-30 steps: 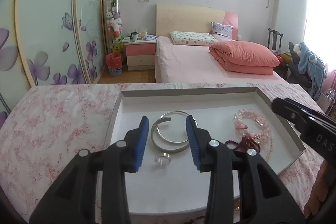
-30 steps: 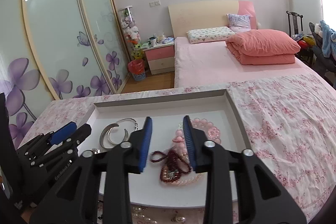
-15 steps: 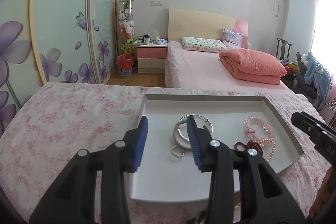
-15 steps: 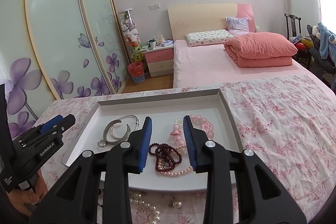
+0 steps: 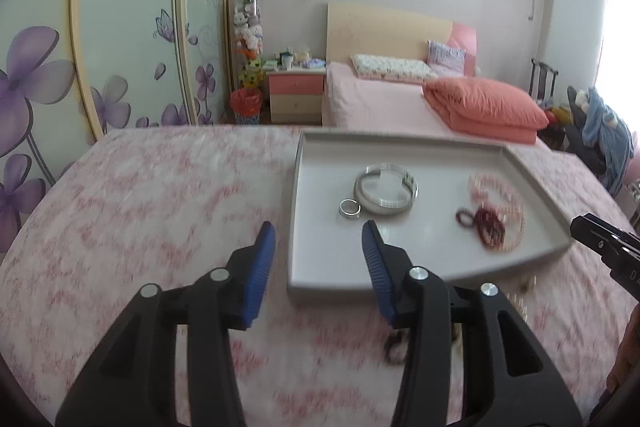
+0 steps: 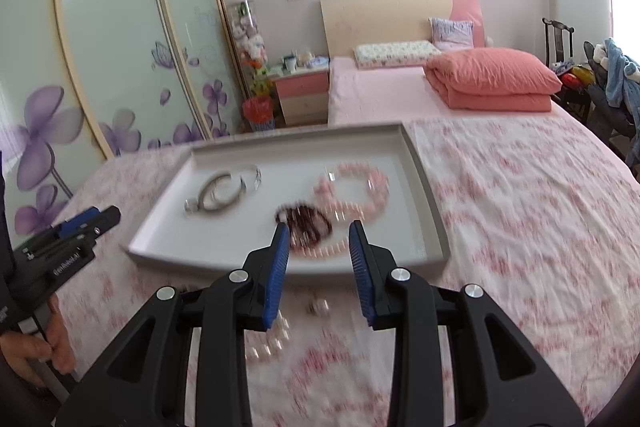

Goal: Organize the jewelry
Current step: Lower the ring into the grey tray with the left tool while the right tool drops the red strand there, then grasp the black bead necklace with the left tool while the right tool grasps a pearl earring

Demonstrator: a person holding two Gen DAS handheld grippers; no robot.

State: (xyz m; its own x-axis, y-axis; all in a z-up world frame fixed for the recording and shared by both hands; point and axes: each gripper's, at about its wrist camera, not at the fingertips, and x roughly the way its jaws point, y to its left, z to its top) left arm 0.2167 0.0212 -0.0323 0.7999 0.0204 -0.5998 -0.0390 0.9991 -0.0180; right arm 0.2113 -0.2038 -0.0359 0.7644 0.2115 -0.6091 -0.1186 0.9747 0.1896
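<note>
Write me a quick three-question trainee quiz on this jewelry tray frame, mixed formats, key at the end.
1. True or false: the small silver ring lies in the grey tray beside the silver bangle.
2. Multiple choice: what is between the fingers of the right gripper? A) the dark red bead bracelet B) a pearl strand C) nothing
3. Fill in: the loose pearl strand lies on the floral ____, outside the tray.

Key: 1 true. 2 C; the fingers stand apart and grip nothing. 3 cloth. Note: the left gripper is opening, also empty.
</note>
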